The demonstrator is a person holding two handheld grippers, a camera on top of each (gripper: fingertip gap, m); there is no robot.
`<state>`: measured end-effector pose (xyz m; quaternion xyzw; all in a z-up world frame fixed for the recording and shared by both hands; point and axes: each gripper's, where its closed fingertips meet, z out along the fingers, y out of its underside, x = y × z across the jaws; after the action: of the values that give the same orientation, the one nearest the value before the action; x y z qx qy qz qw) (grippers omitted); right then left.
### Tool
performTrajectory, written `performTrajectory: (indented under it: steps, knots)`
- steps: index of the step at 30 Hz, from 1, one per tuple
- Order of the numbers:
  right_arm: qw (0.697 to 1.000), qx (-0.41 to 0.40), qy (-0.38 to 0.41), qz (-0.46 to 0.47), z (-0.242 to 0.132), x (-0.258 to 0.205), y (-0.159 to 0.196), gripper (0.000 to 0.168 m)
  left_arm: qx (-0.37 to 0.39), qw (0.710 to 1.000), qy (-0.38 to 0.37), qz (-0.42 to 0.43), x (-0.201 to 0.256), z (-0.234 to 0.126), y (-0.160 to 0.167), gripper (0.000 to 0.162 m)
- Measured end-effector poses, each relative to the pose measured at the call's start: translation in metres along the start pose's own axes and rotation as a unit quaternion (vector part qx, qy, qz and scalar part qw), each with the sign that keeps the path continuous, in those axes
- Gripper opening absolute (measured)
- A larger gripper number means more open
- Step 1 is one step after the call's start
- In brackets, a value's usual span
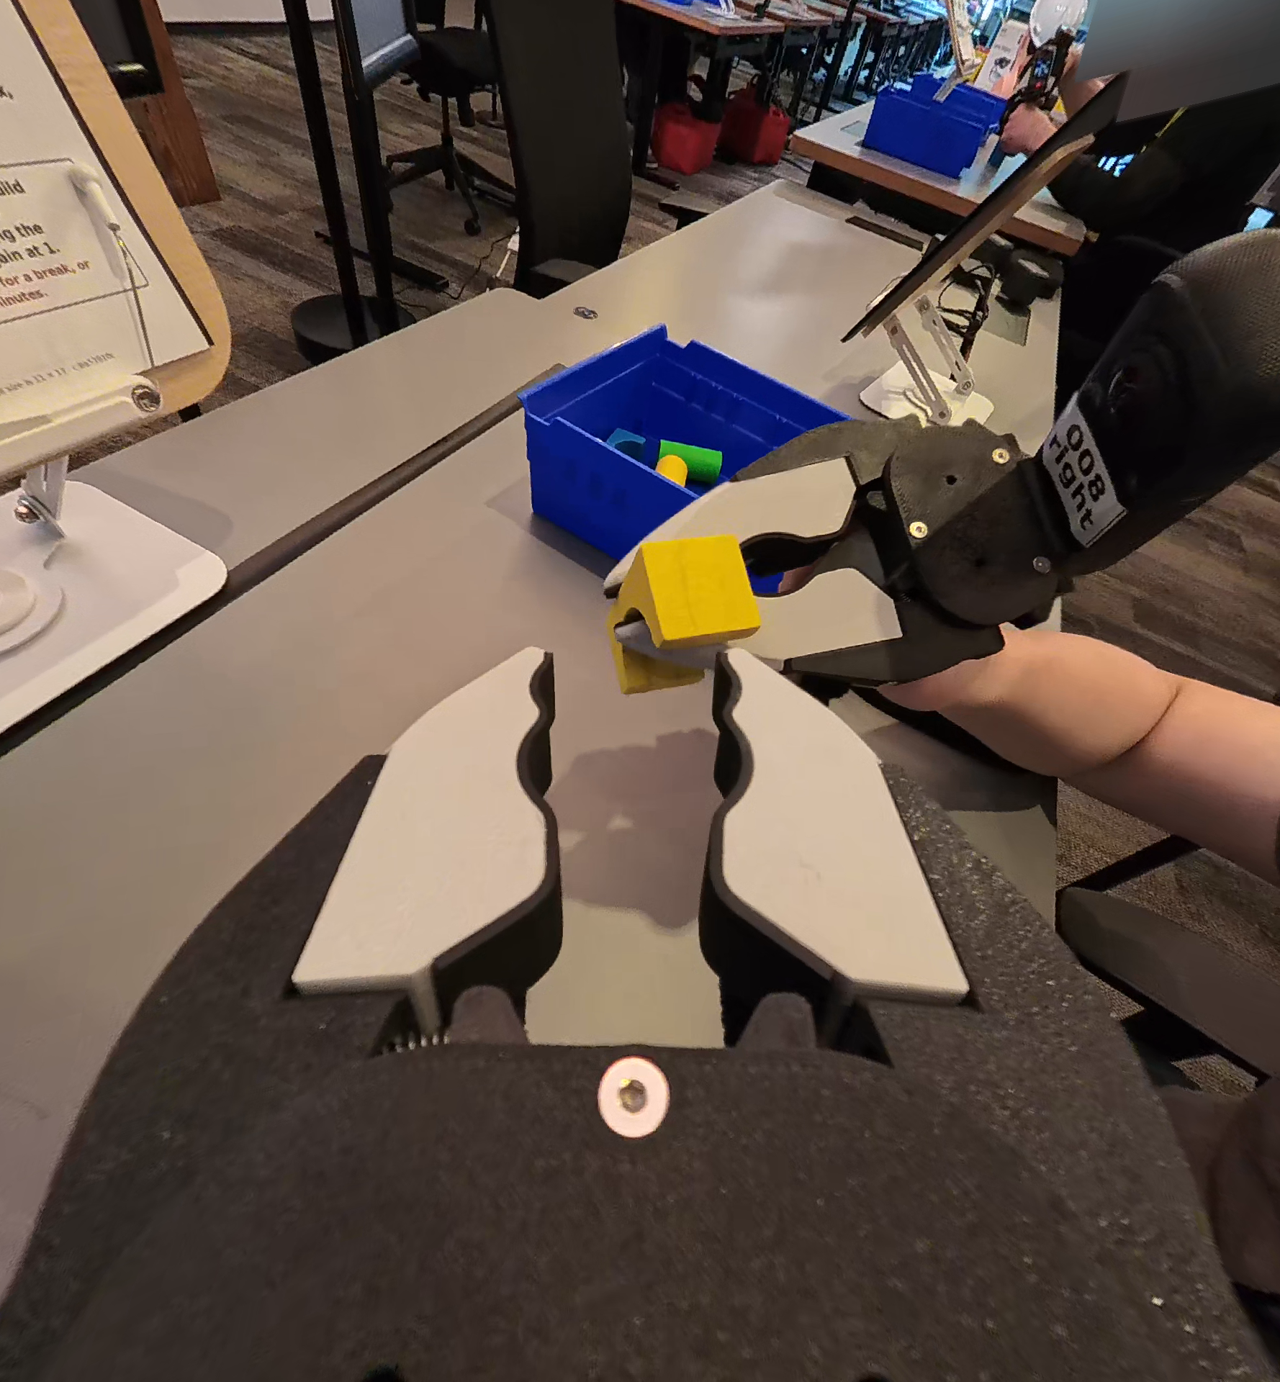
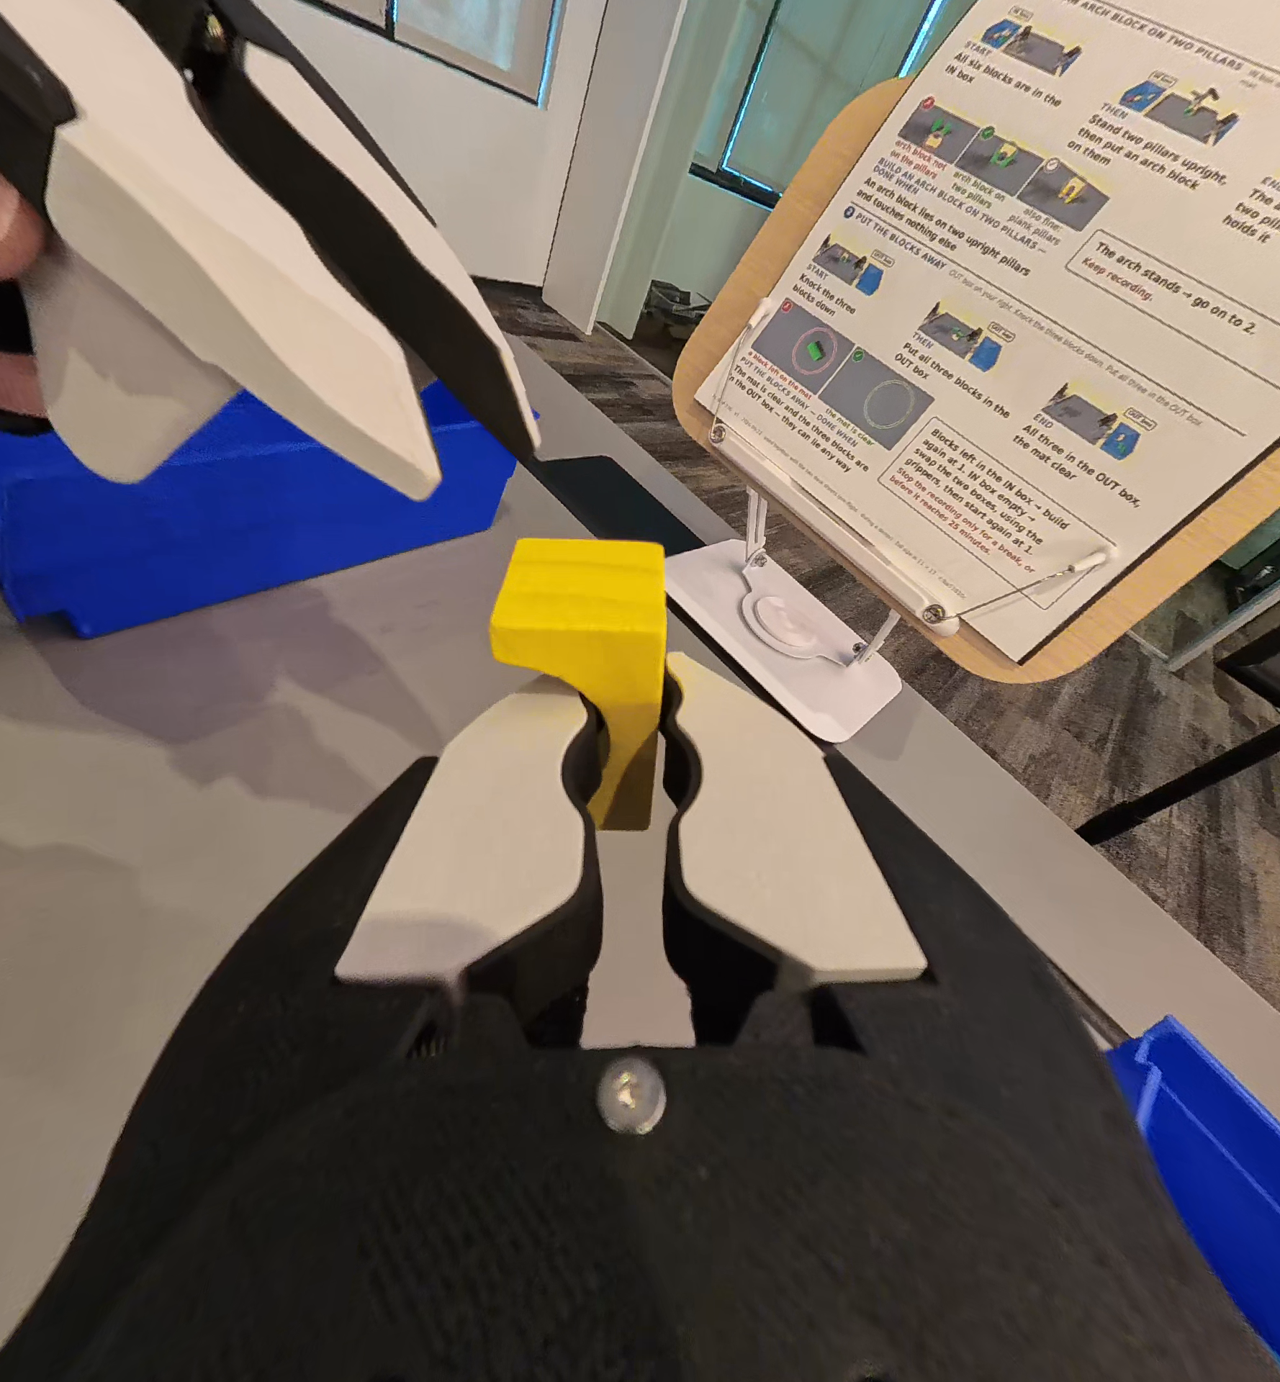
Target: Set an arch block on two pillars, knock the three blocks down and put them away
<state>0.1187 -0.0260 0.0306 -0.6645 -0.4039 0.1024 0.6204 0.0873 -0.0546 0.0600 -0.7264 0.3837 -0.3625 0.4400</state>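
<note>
Left claw fills the near part of the left wrist view, fingers spread apart, nothing between them, only grey bench and shadow in the gap. Just past its tips sits the yellow arch block, tilted, clamped by the right claw that comes in from the right side, a hand under it. One finger lies over the top of the block, the other runs through the arch opening, so the block is pinched on one leg. Cannot tell if the block's lower leg touches the bench. In the right wrist view the right claw is closed nearly all the way on that leg of the arch block; the block's flat back sticks up and beyond the fingertips, opening facing left. Left claw hangs above and left of it there, tips apart, close to the block but not touching. Behind the block in the left wrist view is a blue bin on the bench, holding a green cylinder, a yellow cylinder and a blue piece. A second blue bin sits behind the left claw in the right view, a third blue bin edge at lower right. An instruction sheet on a stand sits farther back; a tablet stand is beyond the bin.
</note>
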Motion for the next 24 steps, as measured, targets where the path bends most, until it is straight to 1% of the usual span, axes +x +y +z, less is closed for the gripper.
performTrajectory:
  steps: [3, 5, 7, 9, 12, 15, 17, 20, 24]
  knots:
    - [1.000, -0.013, 0.007, -0.017, -0.002, 0.007, 0.002, 0.012, -0.001, 1.000, -0.003, 0.001, -0.001, -0.003, -0.001, 0.040]
    - [0.999, -0.037, 0.019, -0.031, -0.008, 0.022, 0.002, 0.012, -0.002, 1.000, -0.005, 0.003, -0.002, -0.006, -0.002, 0.039]
    - [0.996, -0.075, 0.039, -0.042, -0.021, 0.051, 0.005, 0.012, -0.004, 1.000, -0.009, 0.008, -0.002, -0.010, -0.002, 0.038]
    - [0.987, -0.149, 0.058, -0.027, -0.042, 0.089, 0.025, 0.012, -0.006, 1.000, -0.013, 0.013, -0.002, -0.015, -0.004, 0.038]
    - [0.959, -0.272, 0.051, 0.068, -0.084, 0.137, 0.081, 0.013, -0.003, 1.000, -0.020, 0.022, -0.001, -0.025, -0.008, 0.038]
    - [0.903, -0.391, 0.017, 0.176, -0.124, 0.158, 0.154, 0.013, -0.001, 0.999, -0.028, 0.031, -0.001, -0.033, -0.011, 0.038]
    - [0.865, -0.459, 0.039, 0.200, -0.145, 0.177, 0.198, 0.013, -0.001, 0.999, -0.033, 0.034, -0.001, -0.037, -0.012, 0.038]
    - [0.814, -0.526, 0.053, 0.240, -0.164, 0.188, 0.246, 0.014, -0.003, 0.998, -0.043, 0.039, -0.004, -0.042, -0.013, 0.038]
    - [0.789, -0.558, 0.042, 0.255, -0.162, 0.189, 0.280, 0.013, -0.012, 0.997, -0.060, 0.048, -0.007, -0.046, -0.011, 0.036]
